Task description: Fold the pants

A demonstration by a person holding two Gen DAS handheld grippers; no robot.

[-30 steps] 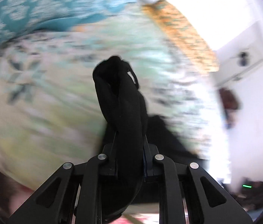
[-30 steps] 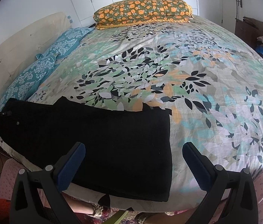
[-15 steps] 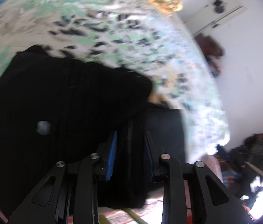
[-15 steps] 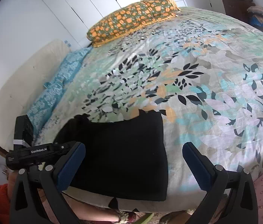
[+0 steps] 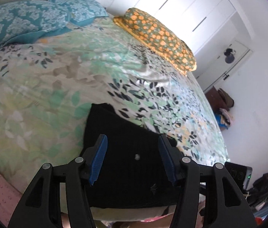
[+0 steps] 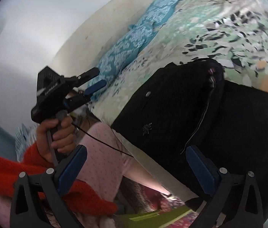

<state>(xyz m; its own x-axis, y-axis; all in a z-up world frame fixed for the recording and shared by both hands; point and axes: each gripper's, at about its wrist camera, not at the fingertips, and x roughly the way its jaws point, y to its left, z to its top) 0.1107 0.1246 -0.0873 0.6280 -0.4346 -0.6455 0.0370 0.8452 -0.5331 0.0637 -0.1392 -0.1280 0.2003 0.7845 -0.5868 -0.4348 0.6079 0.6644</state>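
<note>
Black pants [image 5: 132, 163] — lying folded at the floral bedspread's [image 5: 39, 98] near edge, directly under left gripper [image 5: 132, 158], jaws opening, empty; right gripper [image 6: 135, 169] hovering spread beside them.

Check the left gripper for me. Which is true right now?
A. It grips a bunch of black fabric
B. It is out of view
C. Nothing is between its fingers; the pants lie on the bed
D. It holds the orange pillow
C: the left gripper has its jaws opening with nothing clamped, and the black pants lie folded on the bed.
</note>
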